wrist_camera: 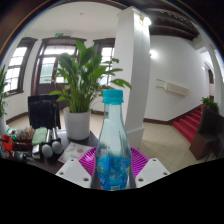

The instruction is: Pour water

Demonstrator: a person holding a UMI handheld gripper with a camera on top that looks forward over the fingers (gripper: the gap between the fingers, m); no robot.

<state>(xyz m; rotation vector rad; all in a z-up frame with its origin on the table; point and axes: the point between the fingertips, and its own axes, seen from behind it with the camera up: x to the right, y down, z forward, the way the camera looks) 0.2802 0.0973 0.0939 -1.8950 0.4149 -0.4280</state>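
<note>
Magenta-padded gripper (112, 172) fingers are clamping the upright, blue-capped water bottle (112, 140), apparently carrying it level before pouring.

Clear glossy plastic bottle (112, 150), smooth blue cap (113, 97), perhaps plastic

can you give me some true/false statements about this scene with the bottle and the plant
1. The clear plastic bottle with a blue cap stands upright between the gripper fingers. True.
2. The bottle's cap is off. False: the blue cap is on.
3. A leafy green plant in a white pot stands behind the bottle. True.
4. The plant's pot is red. False: it is white.
5. A white column rises behind the bottle. True.
</note>
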